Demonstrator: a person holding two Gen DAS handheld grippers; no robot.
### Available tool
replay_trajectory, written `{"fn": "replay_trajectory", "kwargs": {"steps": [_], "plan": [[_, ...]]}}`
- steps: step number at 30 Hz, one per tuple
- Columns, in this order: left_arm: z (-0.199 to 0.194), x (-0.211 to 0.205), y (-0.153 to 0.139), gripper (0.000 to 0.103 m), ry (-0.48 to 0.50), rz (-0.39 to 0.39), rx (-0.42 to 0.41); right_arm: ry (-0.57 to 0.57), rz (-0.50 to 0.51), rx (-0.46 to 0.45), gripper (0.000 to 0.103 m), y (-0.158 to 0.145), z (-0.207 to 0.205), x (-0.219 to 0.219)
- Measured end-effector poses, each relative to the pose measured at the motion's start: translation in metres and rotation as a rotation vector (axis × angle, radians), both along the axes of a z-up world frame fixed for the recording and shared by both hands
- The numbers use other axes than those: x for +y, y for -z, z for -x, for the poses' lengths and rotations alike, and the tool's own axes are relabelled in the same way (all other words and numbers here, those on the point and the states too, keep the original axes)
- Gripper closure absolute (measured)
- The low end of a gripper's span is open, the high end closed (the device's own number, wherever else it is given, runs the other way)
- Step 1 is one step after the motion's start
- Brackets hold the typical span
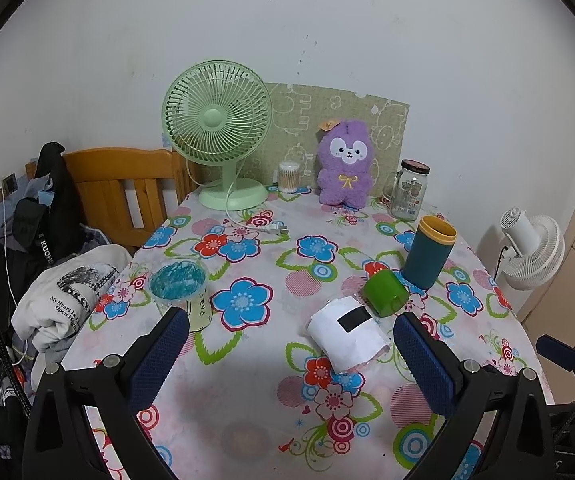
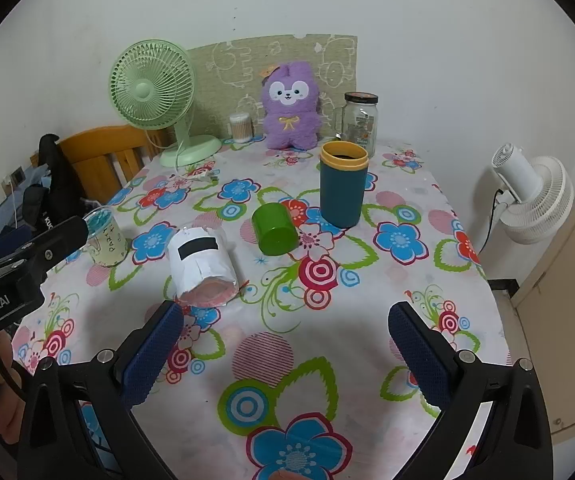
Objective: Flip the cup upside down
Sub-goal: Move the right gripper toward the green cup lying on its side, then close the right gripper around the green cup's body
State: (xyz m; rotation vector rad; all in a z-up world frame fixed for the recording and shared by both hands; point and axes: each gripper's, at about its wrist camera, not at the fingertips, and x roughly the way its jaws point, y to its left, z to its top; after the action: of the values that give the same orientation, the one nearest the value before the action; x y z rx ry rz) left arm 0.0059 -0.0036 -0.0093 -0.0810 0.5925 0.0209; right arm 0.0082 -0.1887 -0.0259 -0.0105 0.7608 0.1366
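Right wrist view: we hold both claws apart and empty, right claw (image 2: pixel 285 340) and left claw (image 1: pixel 291 344). Teal cup (image 2: pixel 342 184) stands upright, far right on tabletop (image 2: pixel 367 320); flip not started.

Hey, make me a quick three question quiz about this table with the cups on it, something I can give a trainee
1. True or false: the teal cup with the yellow rim stands upright with its mouth up.
2. How does the green cup sit? A) upright B) on its side C) stacked in another cup
3. Fill in: both the left gripper and the right gripper are ____ and hold nothing.

Key
1. True.
2. B. It lies on its side on the floral tablecloth, between the paper-wrapped cup and the teal one.
3. Open.
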Motion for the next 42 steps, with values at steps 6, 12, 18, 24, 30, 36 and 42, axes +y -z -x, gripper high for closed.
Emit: {"fn": "replay_trajectory", "kwargs": {"steps": [6, 12, 18, 24, 30, 36, 42], "plan": [[-0.001, 0.003, 0.004, 0.000, -0.001, 0.007, 0.013, -0.003, -0.004, 0.011, 0.000, 0.002, -0.004, 0.002], [-0.006, 0.007, 0.006, 0.000, -0.004, 0.006, 0.023, -0.017, 0.011, 0.005, 0.000, 0.001, -0.015, 0.004], [-0.026, 0.018, 0.013, 0.000, 0.001, 0.033, 0.066, -0.001, 0.011, 0.036, 0.000, 0.012, -0.040, 0.003], [-0.042, 0.019, 0.019, 0.000, 0.011, 0.004, 0.082, -0.018, 0.014, 0.063, 0.000, 0.021, -0.061, 0.005], [-0.071, 0.017, 0.026, 0.000, 0.043, 0.013, 0.118, -0.048, 0.004, 0.123, 0.000, 0.037, -0.096, 0.008], [-0.096, 0.010, 0.029, 0.000, 0.063, -0.036, 0.143, -0.083, -0.007, 0.186, 0.000, 0.051, -0.125, 0.013], [-0.127, 0.007, 0.037, 0.000, 0.110, -0.011, 0.200, -0.098, -0.017, 0.223, 0.000, 0.060, -0.152, 0.016]]}}
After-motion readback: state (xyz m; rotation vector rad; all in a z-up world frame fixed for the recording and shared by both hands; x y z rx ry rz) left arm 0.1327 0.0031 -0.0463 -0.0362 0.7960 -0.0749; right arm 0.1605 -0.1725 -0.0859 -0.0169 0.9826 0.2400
